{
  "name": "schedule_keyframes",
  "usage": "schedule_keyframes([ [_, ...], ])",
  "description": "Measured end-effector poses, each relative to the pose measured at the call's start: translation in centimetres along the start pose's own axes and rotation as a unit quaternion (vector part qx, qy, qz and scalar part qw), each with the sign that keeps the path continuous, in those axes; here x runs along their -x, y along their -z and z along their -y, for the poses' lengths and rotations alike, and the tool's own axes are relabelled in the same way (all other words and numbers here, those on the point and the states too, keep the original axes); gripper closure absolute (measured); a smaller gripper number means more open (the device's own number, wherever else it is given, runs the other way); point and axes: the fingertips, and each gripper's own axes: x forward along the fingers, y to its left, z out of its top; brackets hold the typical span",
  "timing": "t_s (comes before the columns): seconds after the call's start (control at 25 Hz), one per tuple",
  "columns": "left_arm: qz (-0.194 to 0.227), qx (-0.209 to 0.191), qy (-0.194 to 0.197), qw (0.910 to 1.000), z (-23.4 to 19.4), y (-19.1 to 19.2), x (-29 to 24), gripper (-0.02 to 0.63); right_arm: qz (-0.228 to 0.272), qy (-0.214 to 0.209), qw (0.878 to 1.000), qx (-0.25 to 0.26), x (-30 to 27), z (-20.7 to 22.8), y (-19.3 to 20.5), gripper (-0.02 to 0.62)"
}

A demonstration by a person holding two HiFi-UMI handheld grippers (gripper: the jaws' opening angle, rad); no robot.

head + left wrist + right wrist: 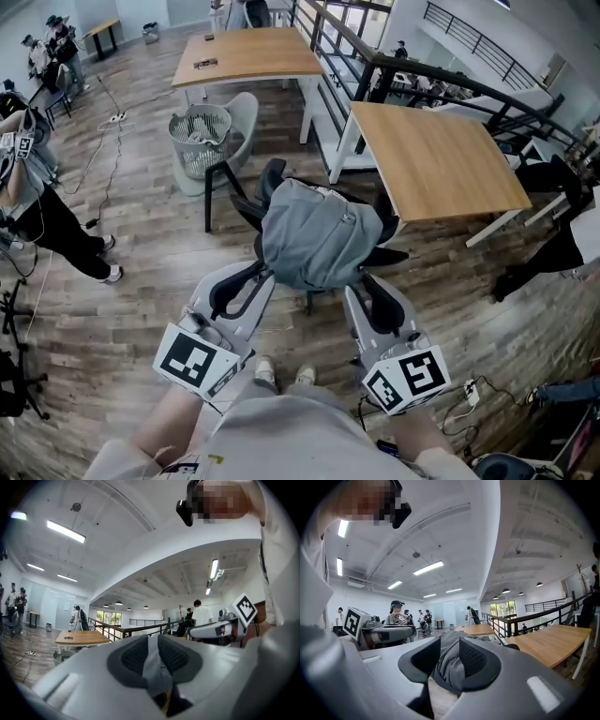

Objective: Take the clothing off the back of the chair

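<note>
**Ana:** Looking at the tools first, what does each one have?

**Ben:** The left gripper is clamped on a thin fold at the near left edge of the grey clothing. The cloth sits pinched between its dark pads. The right gripper bites a thicker bunch at the near right edge, and the fabric fills its gap.

**Ana:** And where is the garment itself?

**Ben:** Draped over the back of the black chair, just beyond both grippers.

**Ana:** What is around it?

**Ben:** A wooden table stands right of the chair. A wire basket sits at the far left.
</note>
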Motion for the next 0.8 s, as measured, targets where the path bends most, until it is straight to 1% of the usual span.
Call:
schedule_keyframes([
  [0.12, 0.006, -0.01, -0.004, 0.9999, -0.1, -0.5, -0.5, 0.525, 0.004, 0.004, 1.0, 0.005, -0.2, 0.4, -0.3, 0.419],
  [0.16, 0.007, -0.012, -0.005, 0.9999, -0.1, -0.5, -0.8, 0.512, 0.006, 0.006, 1.0, 0.007, -0.4, 0.6, -0.4, 0.384],
  [0.28, 0.002, -0.015, -0.009, 0.9998, -0.4, -0.3, -1.9, 0.455, 0.007, 0.009, 1.0, 0.016, -1.0, 1.2, -0.4, 0.323],
  [0.36, -0.003, -0.018, -0.014, 0.9997, -0.7, 0.0, -2.4, 0.405, 0.0, 0.007, 1.0, 0.018, -1.5, 1.4, 0.0, 0.297],
  [0.4, -0.009, -0.018, -0.013, 0.9997, -0.9, 0.3, -2.7, 0.394, -0.005, 0.006, 1.0, 0.018, -1.8, 1.5, 0.3, 0.286],
  [0.6, -0.052, -0.002, 0.006, 0.9986, -1.8, 3.2, -4.6, 0.383, -0.015, 0.011, 1.0, -0.001, -3.6, 2.6, 1.9, 0.222],
  [0.68, -0.062, 0.0, 0.005, 0.9981, -2.1, 4.2, -5.0, 0.364, -0.02, 0.015, 1.0, -0.009, -4.1, 3.1, 2.8, 0.202],
  [0.8, -0.069, 0.002, -0.007, 0.9976, -2.6, 5.7, -5.3, 0.345, -0.031, 0.012, 0.999, -0.03, -4.7, 3.6, 4.4, 0.196],
])
